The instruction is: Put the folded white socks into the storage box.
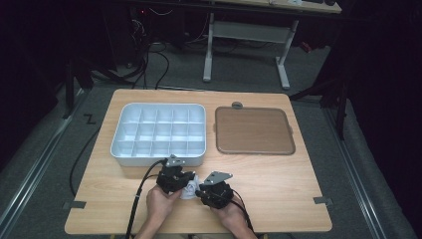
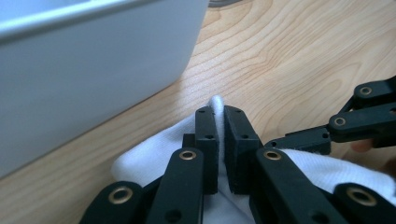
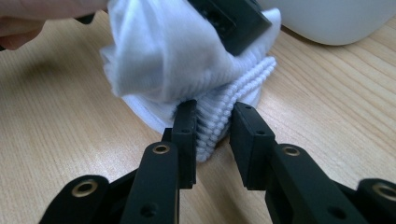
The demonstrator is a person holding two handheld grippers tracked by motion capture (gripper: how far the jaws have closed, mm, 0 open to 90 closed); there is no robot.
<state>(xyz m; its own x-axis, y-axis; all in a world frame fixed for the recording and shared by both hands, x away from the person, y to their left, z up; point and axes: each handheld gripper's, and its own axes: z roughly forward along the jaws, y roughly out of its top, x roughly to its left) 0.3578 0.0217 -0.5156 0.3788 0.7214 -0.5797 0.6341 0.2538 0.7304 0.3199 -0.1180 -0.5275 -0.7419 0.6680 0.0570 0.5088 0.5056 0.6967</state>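
My left gripper (image 2: 219, 128) was clamped on the white sock (image 3: 187, 60), which lay on the table (image 1: 278, 184) just before the compartment tray (image 1: 158, 130). My right gripper (image 3: 212, 126) straddled its ribbed cuff (image 3: 224, 100), jaws still apart. I could read no writing anywhere.

- Left gripper (image 1: 185, 185): a compact black body topped by a grey three-cornered plate, with a black cable running off its rear
- Right gripper (image 1: 198, 191): the same black build, with its own grey three-cornered plate and a thinner black cable
- Jaws in the left gripper view: flat, rectangular matte black blocks with small dark screw holes in their faces
- Linkage arms behind the jaws: black bars jointed by brass-coloured ringed pivots
- Right gripper view: the same black jaws and brass-ringed pivots
- The person's forearms: bare, no sleeves in the high view
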